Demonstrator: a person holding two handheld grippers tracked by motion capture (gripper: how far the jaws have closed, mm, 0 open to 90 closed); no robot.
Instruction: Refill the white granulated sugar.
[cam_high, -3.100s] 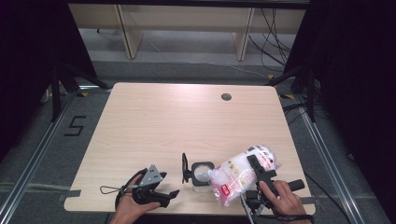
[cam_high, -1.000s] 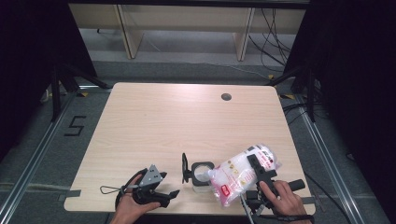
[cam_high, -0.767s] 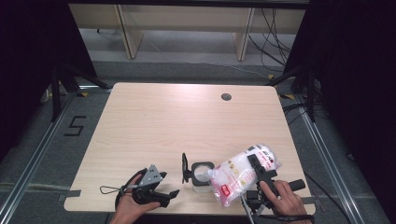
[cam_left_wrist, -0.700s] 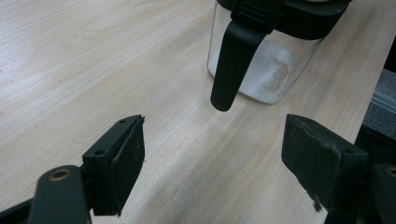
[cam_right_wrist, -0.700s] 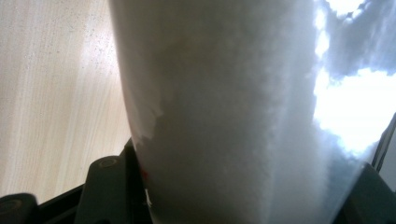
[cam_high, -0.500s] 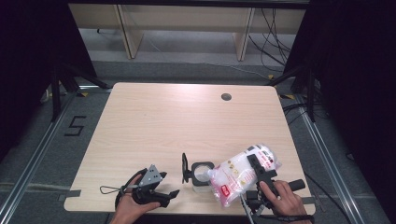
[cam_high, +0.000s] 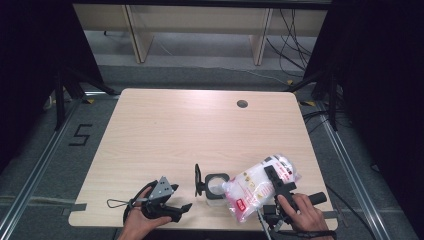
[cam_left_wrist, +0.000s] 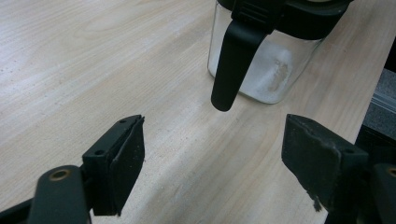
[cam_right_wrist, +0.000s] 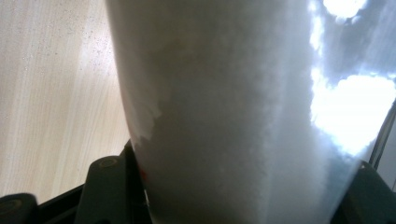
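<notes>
A small glass jar (cam_high: 216, 187) stands near the table's front edge, its black hinged lid (cam_high: 198, 180) flipped up on the left side. A clear plastic bag of white powder (cam_high: 257, 185) with red print lies tilted, its lower end at the jar's mouth. My right gripper (cam_high: 272, 176) is shut on the bag's middle; in the right gripper view the bag (cam_right_wrist: 233, 116) sits between the jaws. My left gripper (cam_high: 181, 198) rests on the table left of the jar, open and holding nothing. In the left gripper view the jar (cam_left_wrist: 261, 70) with a little white powder stands just ahead.
The light wooden table (cam_high: 175, 130) has a round cable hole (cam_high: 242, 104) at the back right. Dark frame posts and cables stand on the floor around it, with shelving legs behind.
</notes>
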